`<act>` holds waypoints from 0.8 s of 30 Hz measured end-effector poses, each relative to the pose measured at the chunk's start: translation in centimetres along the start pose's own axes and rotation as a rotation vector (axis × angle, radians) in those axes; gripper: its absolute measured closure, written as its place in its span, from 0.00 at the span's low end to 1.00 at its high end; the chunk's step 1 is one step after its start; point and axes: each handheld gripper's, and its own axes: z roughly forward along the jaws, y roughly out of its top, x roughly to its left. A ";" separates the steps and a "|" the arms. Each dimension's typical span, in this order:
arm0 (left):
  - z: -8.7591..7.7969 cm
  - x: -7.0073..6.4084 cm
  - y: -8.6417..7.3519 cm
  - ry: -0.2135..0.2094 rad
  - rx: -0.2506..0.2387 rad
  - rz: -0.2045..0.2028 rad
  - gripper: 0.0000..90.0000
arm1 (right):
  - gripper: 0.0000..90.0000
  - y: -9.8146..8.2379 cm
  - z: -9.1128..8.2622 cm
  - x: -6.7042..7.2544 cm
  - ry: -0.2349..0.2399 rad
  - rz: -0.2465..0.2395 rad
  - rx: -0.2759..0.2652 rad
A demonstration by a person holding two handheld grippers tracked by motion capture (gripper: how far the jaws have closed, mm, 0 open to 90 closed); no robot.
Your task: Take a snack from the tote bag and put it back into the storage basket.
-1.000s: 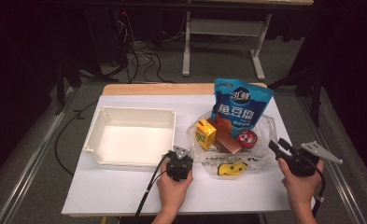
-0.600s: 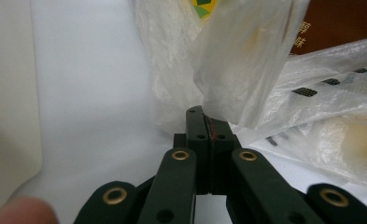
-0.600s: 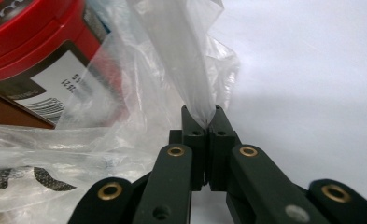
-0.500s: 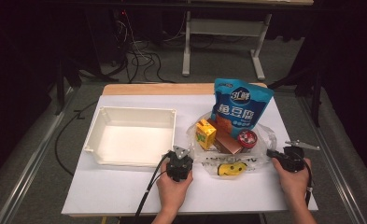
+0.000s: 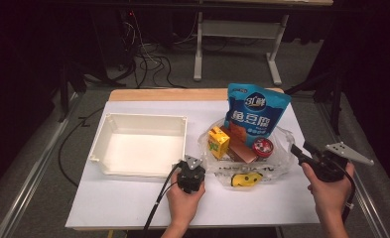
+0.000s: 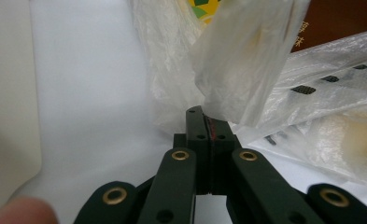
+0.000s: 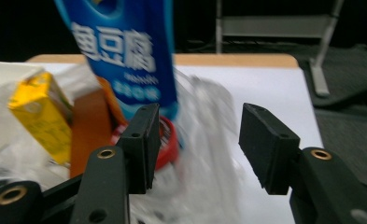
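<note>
The clear plastic bag (image 5: 277, 148) of groceries lies on the white table (image 5: 133, 203) just right of the empty tray (image 5: 143, 144), and my left gripper (image 6: 204, 122) is clenched on a fold of its near edge. My right gripper (image 5: 301, 151), its jaws just reopened and grasping nothing, hangs beside the bag's far rim. I judge this the bag-opening step; next I must pinch that rim and spread the mouth before lifting out the blue pouch (image 5: 254, 111).
</note>
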 end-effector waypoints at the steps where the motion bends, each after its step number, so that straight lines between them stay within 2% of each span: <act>1: 0.0 0.0 0.0 0.000 0.000 0.001 1.00 | 0.54 0.5 0.2 0.3 0.012 -0.011 -0.002; 7: 0.0 -0.1 0.0 0.002 0.001 0.003 1.00 | 0.55 3.0 2.2 1.8 0.050 -0.053 -0.022; 10: 0.0 -0.1 0.0 0.003 0.001 0.005 1.00 | 0.56 3.9 3.6 2.2 0.065 -0.055 -0.013; 19: 0.0 -0.1 0.0 0.001 0.000 0.005 1.00 | 0.46 5.3 8.0 1.9 0.078 -0.021 0.019; 24: 0.0 -0.1 0.0 -0.002 0.000 0.009 1.00 | 0.46 5.6 9.8 2.0 0.119 -0.013 0.036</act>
